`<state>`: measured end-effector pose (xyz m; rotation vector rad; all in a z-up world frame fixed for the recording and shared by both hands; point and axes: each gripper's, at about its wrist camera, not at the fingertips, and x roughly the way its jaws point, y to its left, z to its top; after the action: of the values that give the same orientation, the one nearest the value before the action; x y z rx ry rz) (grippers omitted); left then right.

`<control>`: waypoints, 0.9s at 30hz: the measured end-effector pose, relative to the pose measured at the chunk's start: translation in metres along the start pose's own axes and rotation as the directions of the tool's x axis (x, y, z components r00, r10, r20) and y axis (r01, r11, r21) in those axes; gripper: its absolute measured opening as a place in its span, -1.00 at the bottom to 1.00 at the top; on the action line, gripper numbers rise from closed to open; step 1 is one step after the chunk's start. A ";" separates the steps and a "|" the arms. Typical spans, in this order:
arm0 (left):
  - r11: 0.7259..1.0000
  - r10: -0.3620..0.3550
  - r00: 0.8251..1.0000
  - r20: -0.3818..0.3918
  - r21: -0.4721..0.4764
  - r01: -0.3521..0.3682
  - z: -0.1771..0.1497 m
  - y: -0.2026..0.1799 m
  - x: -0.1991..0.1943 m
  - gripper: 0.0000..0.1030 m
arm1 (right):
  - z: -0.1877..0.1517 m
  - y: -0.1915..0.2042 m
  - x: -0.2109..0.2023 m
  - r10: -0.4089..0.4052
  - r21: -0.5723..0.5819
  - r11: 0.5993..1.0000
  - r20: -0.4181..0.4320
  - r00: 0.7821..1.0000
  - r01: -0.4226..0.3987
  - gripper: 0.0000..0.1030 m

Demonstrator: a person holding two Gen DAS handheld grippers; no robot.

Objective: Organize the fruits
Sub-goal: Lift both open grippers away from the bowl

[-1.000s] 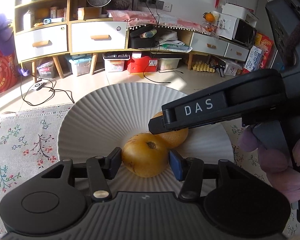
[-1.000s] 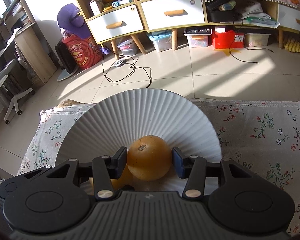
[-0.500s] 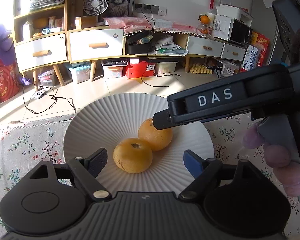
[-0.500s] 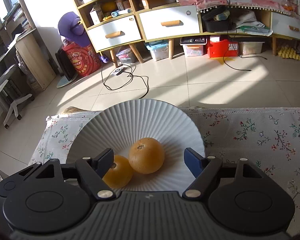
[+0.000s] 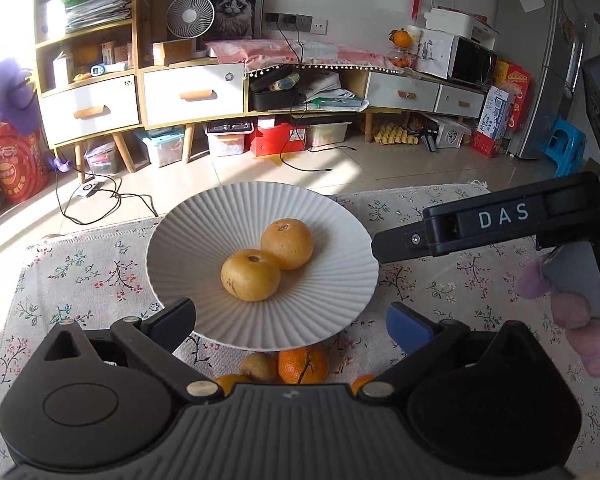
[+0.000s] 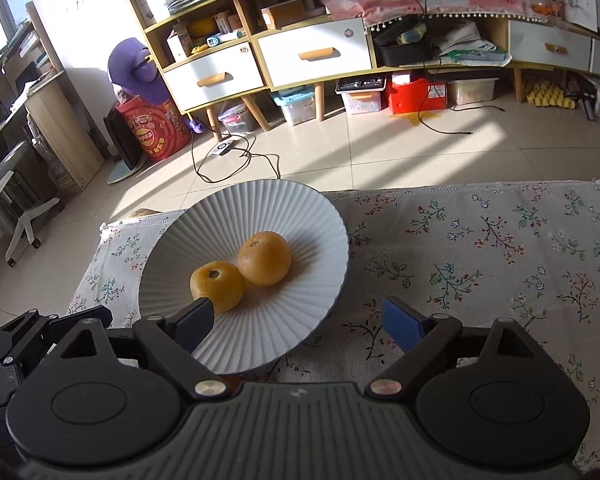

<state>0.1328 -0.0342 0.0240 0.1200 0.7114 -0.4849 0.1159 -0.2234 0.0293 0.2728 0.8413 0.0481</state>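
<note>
While both claws hang over the flowered tablecloth [image 6: 480, 248], the left gripper [image 5: 292, 320] is released, its jaws spread wide after just opening, with nothing pressed between them; only the near rim of the white ribbed ceramic plate [image 5: 204, 236] and bare cloth lie in the gap. Ahead of its fingertips, in the middle of the plate, sits the yellowish round orange [image 5: 250, 275], and just beyond that, touching it, the deeper orange round fruit [image 5: 287, 243]. Below the left gripper's jaws, close against its body and on the near side of the plate, a cluster of small bright tangerines [image 5: 303, 365] lies on the cloth, partly hidden by the plate's rim and the tool.

The right gripper [image 6: 304, 320] is likewise released, jaws freshly opened wide and holding nothing. Its left finger [image 6: 196, 320] reaches over the plate's near edge, the tip overlapping the yellowish orange [image 6: 217, 286] in this view; whether they touch I cannot tell. Its blue-padded right finger [image 6: 400, 326] stands over bare tablecloth, clear of the plate [image 6: 300, 216]. The deeper orange fruit [image 6: 264, 258] rests ahead and slightly left of that gap.

To the left gripper's right, the right gripper's black finger marked "DAS" [image 5: 500, 216] points toward the plate, gripped by a hand in a purple glove [image 5: 572, 312].
</note>
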 end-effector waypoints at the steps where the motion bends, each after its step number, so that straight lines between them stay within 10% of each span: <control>1: 1.000 0.004 1.000 -0.006 0.001 -0.004 -0.003 -0.001 -0.003 0.81 | -0.003 0.000 -0.003 -0.005 -0.001 1.000 0.002 1.000 0.005 0.81; 27: 0.989 0.101 0.981 -0.167 -0.093 -0.118 -0.080 0.038 -0.040 0.81 | -0.094 0.024 -0.038 -0.051 -0.182 0.982 -0.061 0.997 0.039 0.98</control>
<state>0.0759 0.0359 -0.0126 0.1023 0.8832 -0.3342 0.0230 -0.1854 0.0036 0.0811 0.9022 0.0910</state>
